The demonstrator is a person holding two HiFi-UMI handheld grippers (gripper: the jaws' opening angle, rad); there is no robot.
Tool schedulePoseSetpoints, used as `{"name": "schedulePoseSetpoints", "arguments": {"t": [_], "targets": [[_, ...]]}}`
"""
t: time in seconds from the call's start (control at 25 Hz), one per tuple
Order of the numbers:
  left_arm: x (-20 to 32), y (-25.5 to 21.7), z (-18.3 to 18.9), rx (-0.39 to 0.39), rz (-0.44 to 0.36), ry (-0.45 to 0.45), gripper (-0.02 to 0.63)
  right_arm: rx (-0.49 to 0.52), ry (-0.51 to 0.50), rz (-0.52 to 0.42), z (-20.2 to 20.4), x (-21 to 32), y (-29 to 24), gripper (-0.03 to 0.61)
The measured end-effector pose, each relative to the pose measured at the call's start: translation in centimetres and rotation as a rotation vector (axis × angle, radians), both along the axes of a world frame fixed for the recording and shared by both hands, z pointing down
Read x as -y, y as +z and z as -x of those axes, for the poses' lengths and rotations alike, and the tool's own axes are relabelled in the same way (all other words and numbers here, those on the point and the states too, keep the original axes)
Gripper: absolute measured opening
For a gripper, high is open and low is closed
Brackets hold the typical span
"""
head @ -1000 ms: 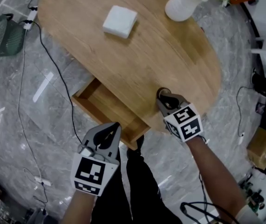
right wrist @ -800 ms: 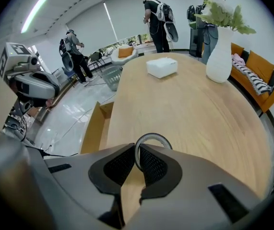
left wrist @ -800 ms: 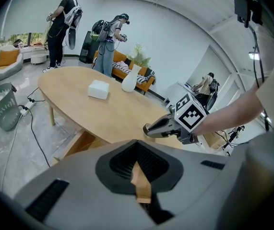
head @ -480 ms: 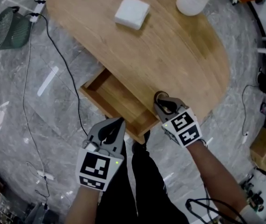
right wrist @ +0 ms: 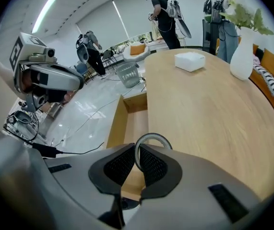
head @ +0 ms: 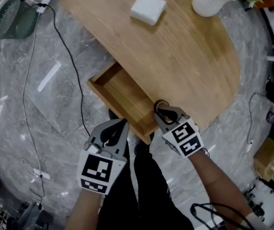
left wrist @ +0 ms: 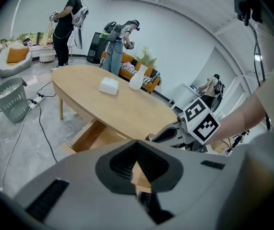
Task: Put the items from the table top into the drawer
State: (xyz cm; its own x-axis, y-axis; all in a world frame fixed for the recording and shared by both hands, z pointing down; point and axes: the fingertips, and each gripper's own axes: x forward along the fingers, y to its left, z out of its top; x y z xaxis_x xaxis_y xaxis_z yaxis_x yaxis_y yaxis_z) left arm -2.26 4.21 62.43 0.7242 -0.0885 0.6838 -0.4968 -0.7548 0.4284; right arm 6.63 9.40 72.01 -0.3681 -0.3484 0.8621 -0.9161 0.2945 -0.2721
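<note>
At the table [head: 189, 56] edge, right gripper [head: 161, 108] clamping a ring [right wrist: 153, 134], drawer [head: 120, 92] open

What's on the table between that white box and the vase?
Nothing: bare tabletop separates the white box and the vase, clearest in the head view.

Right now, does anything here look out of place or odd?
Nothing looks spilled or broken. The drawer stands pulled out from under the table, and the right gripper pinches a small ring at the table's near edge.
</note>
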Motion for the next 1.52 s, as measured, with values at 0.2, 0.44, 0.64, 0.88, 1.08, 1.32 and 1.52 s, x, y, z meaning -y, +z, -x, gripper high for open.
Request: {"name": "schedulePoseSetpoints", "arguments": {"t": [0.2, 0.44, 0.64, 0.88, 1.08, 1.32, 1.52], "targets": [[-0.6, 0.3, 1.1, 0.003, 0.009, -0.022, 0.002, 0.019, -0.049, 0.002, 2.2, -1.4, 0.3, 0.057], [-1.5, 0.8, 2.1, 0.004, 0.018, -0.039, 0.002, 0.045, -0.087, 0.017, 4.1, -2.7, 0.9, 0.057], [-1.7, 1.2, 2.8, 0.006, 0.025, -0.052, 0.002, 0.05, -0.087, 0.043, 4.9, -3.1, 2.3, 0.057], [-1.6, 2.3, 3.7, 0.016, 0.028, -0.072, 0.002, 0.035, -0.08, 0.102, 5.2, -4.0, 4.8, 0.058], [-1.7, 2.6, 3.9, 0.022, 0.031, -0.076, 0.002, 0.04, -0.053, 0.133, 5.1, -4.6, 5.9, 0.062], [-1.8, 2.2, 3.3, 0.022, 0.033, -0.074, 0.002, 0.051, -0.046, 0.138, 4.5, -5.1, 5.6, 0.11], [-2.2, 1.4, 2.7, 0.022, 0.03, -0.062, 0.002, 0.068, -0.051, 0.115, 4.0, -5.3, 3.7, 0.11]]}}
